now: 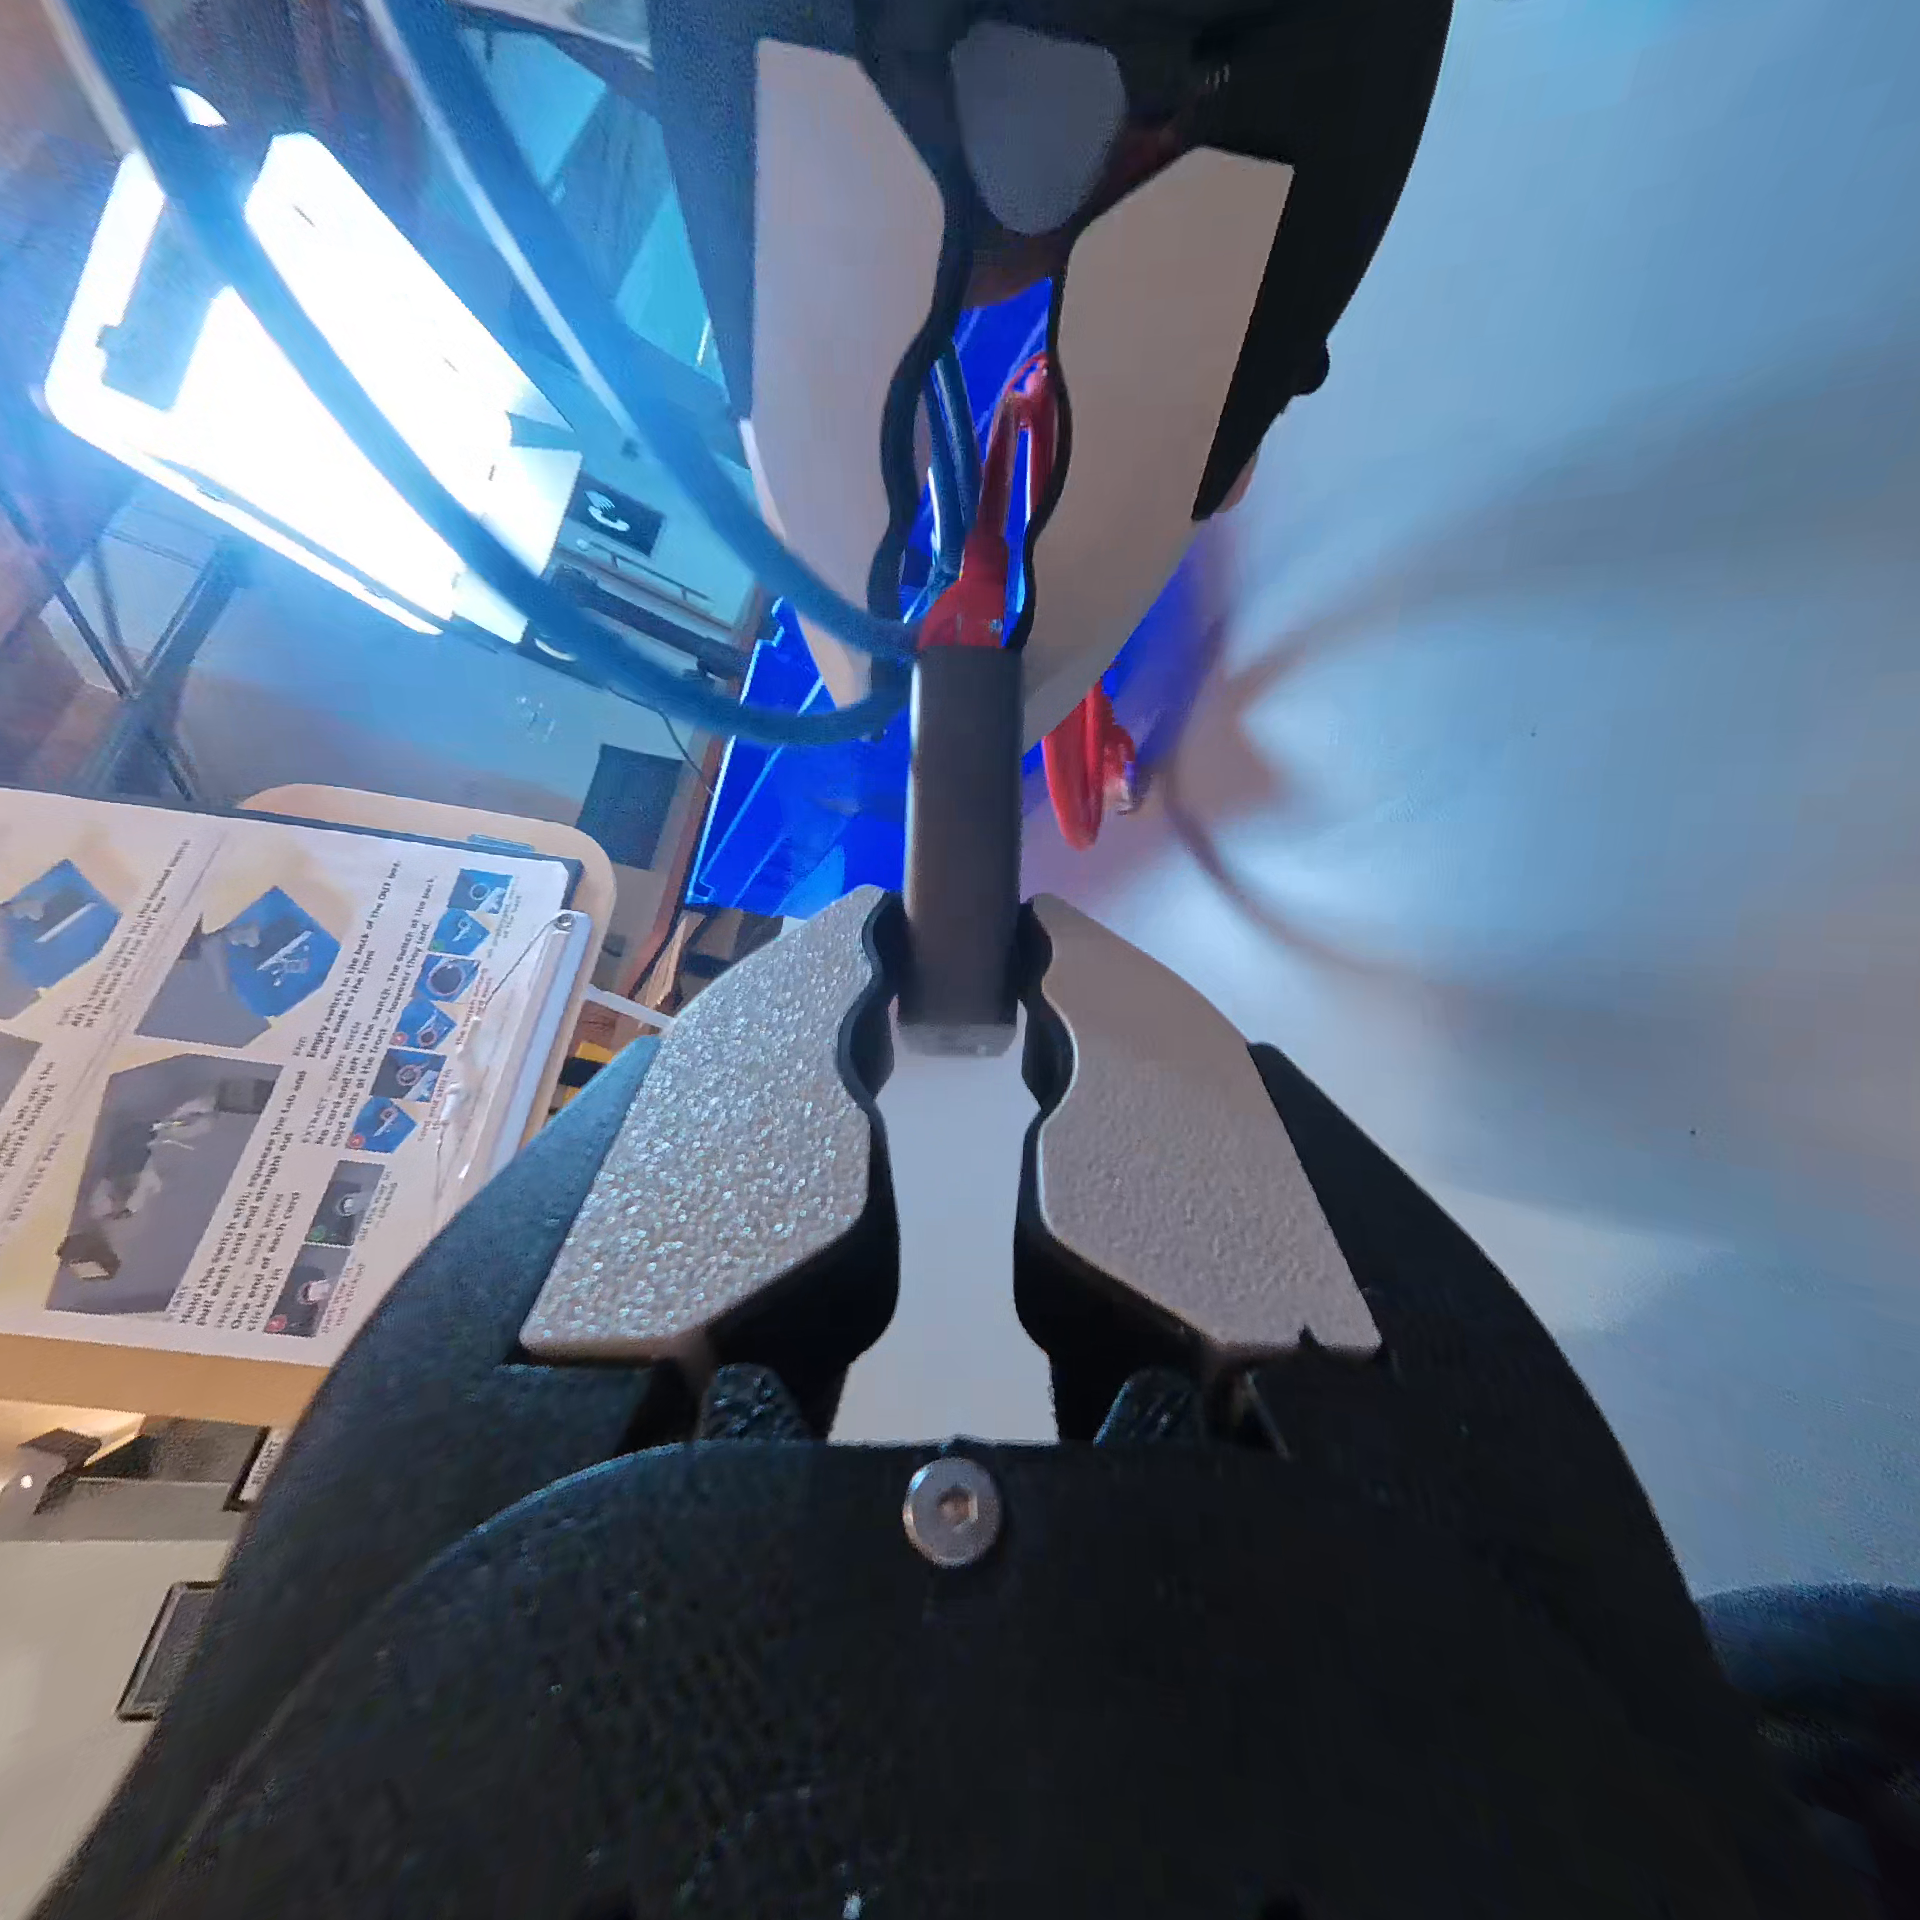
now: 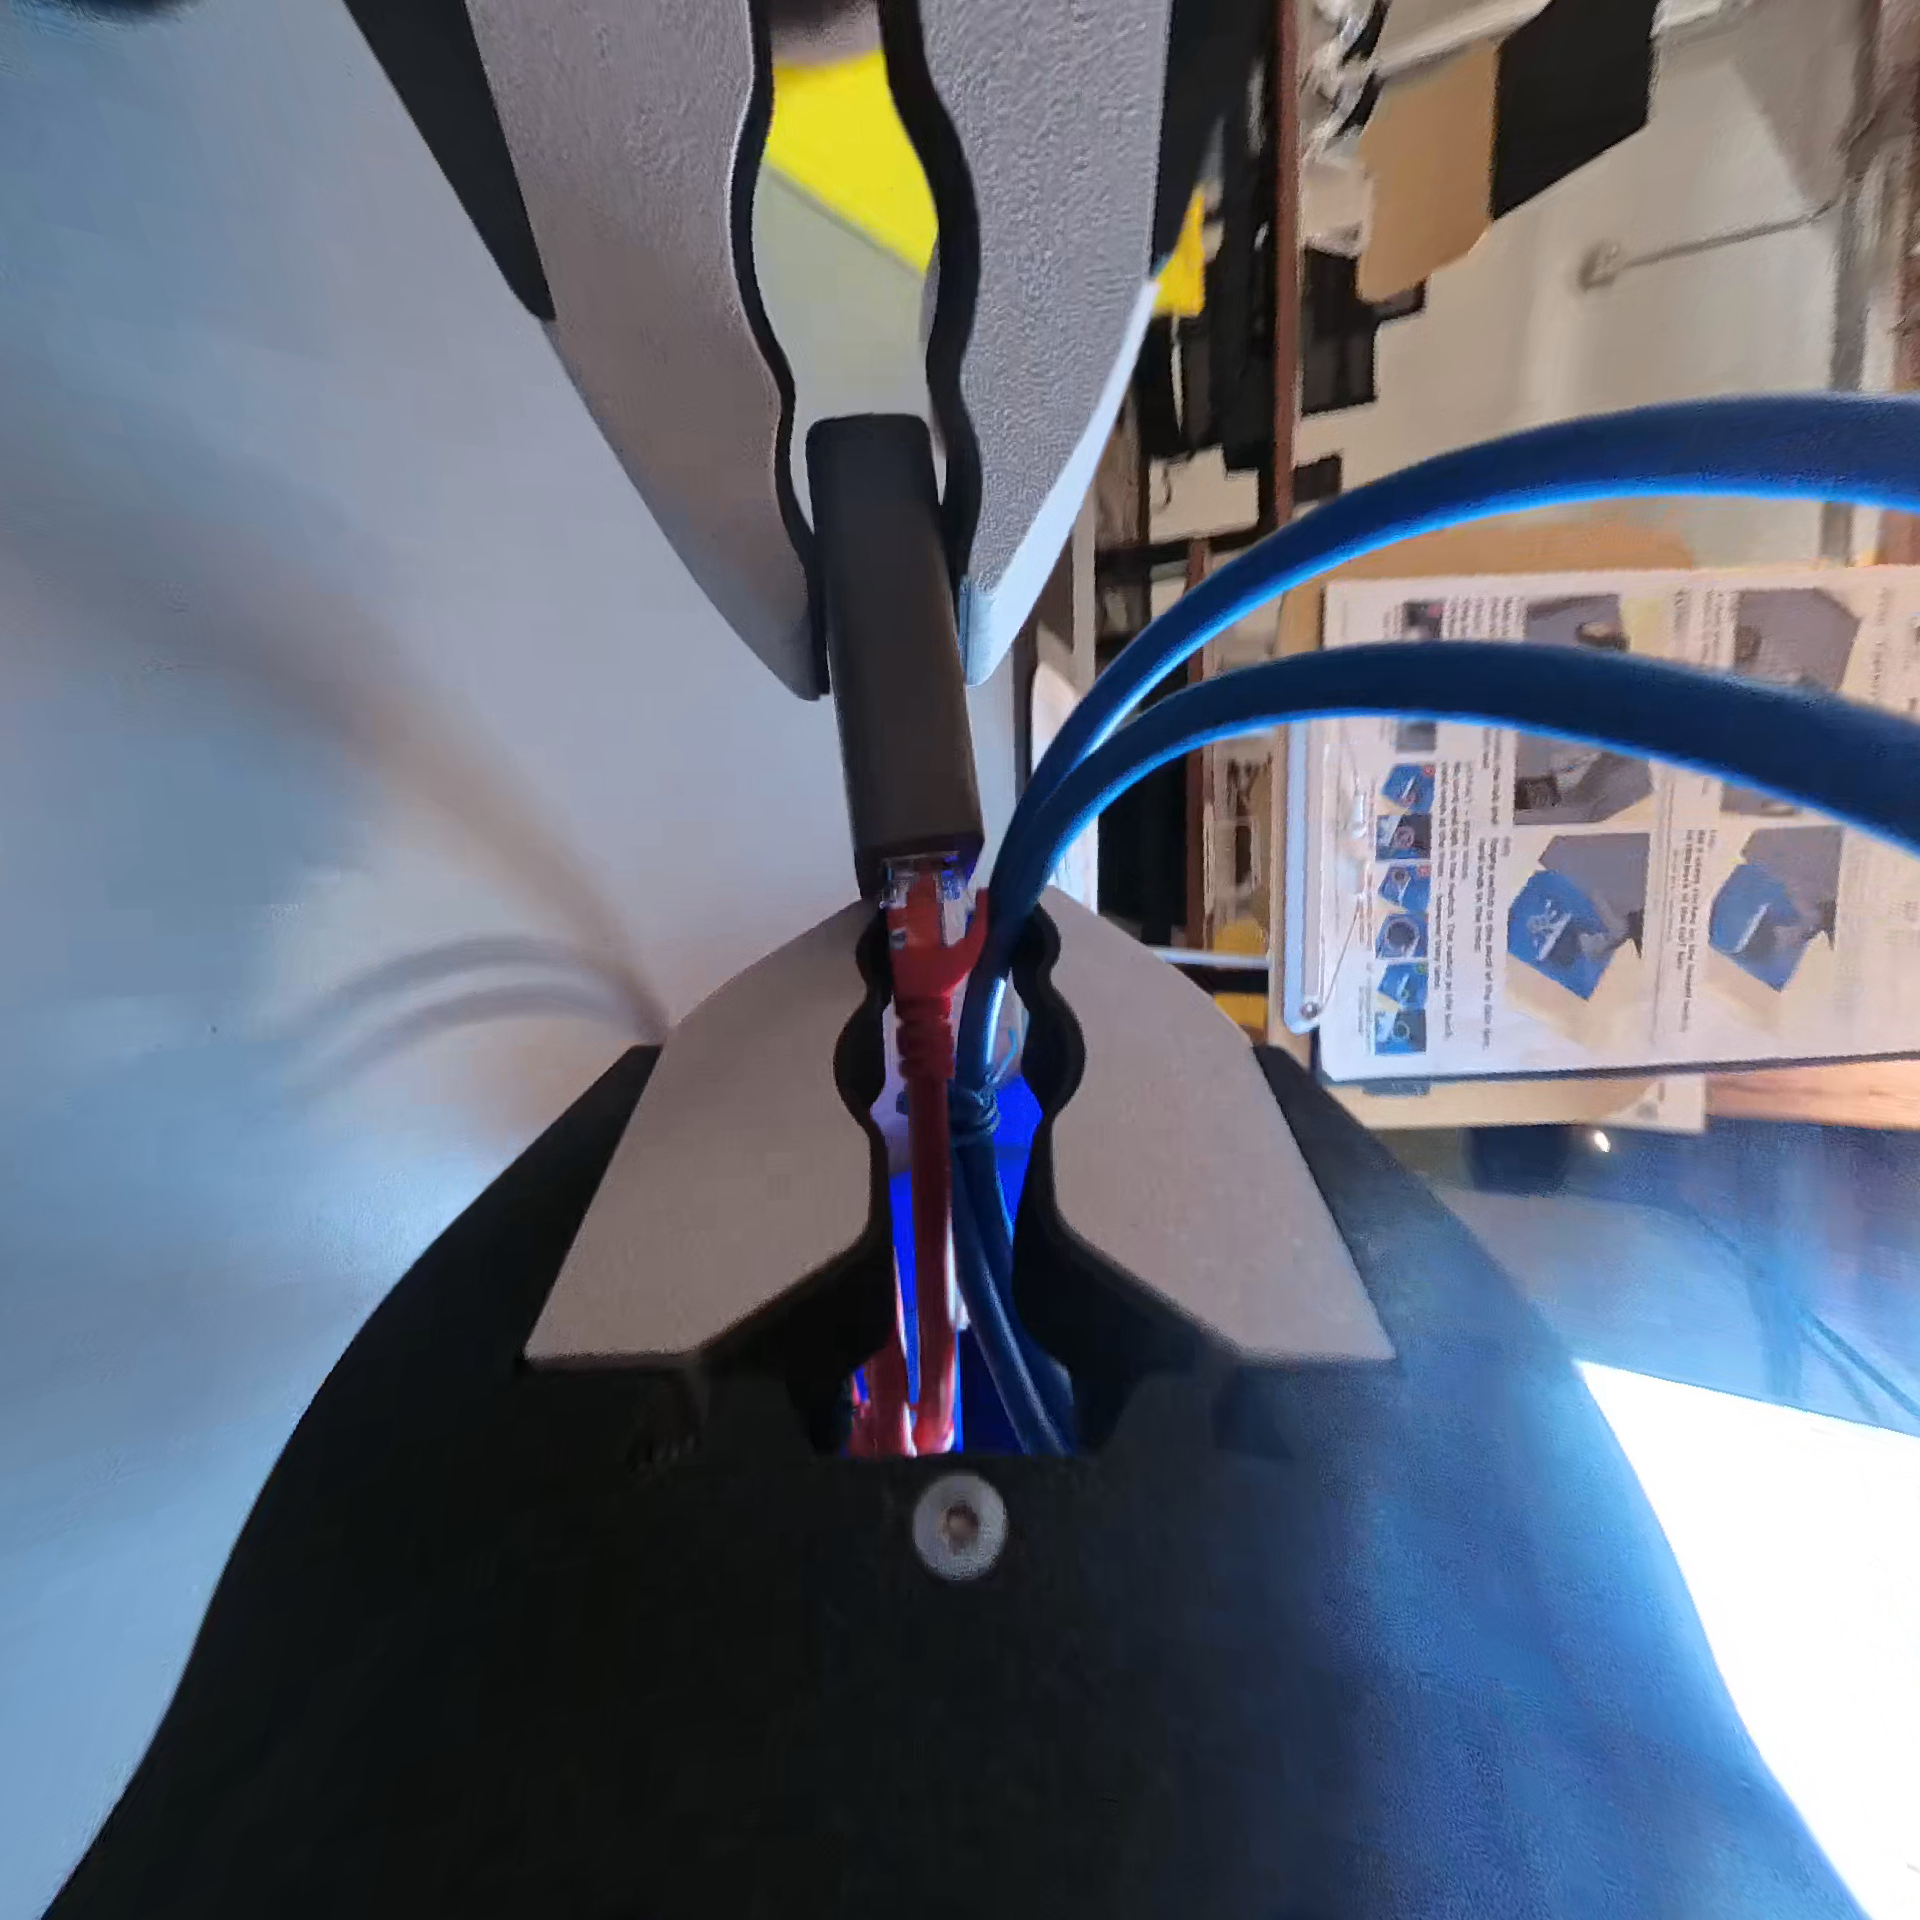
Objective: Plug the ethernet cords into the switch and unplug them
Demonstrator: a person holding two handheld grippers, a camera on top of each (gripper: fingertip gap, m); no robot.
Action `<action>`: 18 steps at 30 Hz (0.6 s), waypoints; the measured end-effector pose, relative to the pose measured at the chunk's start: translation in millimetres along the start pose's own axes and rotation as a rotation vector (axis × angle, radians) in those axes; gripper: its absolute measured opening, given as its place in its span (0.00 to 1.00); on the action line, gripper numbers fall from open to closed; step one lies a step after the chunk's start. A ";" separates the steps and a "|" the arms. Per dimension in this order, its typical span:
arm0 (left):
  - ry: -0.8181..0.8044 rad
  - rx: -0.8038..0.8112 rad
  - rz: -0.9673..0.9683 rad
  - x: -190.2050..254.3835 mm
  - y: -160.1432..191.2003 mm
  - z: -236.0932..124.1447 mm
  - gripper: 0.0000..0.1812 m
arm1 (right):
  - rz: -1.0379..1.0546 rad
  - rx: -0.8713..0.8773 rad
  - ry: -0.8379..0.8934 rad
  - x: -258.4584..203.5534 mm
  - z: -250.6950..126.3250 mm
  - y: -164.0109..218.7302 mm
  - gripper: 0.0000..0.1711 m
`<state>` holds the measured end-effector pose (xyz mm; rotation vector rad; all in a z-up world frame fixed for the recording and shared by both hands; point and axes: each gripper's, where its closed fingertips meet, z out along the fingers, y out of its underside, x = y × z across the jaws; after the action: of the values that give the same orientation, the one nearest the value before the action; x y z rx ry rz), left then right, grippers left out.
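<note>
The switch (image 1: 961,810) is a small dark box. My left gripper (image 1: 961,925) is shut on one end of it and also shows at the top of the right wrist view (image 2: 894,665). A red ethernet cord (image 2: 925,1029) has its plug at the port end of the switch (image 2: 904,748). My right gripper (image 2: 956,935) is closed around the red cord's boot, with blue cords (image 2: 1351,686) in the same gap. It faces the left gripper, at the top of the left wrist view (image 1: 966,613). The red cord (image 1: 1003,520) and blue cords (image 1: 644,416) run back through it.
A white table (image 1: 1558,831) lies under both grippers. A blue bin (image 1: 800,810) sits behind the switch. A printed instruction sheet (image 1: 260,1039) stands on a wooden board, also in the right wrist view (image 2: 1621,810). A bright window (image 1: 312,364) and shelving are beyond. Only a small space, under 4 cm, lies between the two pairs of fingers.
</note>
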<state>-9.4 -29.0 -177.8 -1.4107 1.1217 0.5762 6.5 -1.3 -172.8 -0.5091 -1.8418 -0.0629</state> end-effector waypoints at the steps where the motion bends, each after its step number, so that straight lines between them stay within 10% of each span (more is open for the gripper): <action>1: -0.010 0.013 0.002 -3.4 -1.3 -2.3 0.12 | 0.017 0.059 0.007 3.5 -3.2 -4.3 0.13; 18: 0.048 0.116 -0.033 1.8 -19.8 -8.5 0.12 | 0.087 0.319 -0.029 -4.2 -12.4 -33.3 0.17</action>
<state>6.3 -40.4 -168.4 -1.3465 1.1492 0.4486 6.1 -36.4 -165.7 -0.3659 -1.8111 0.2948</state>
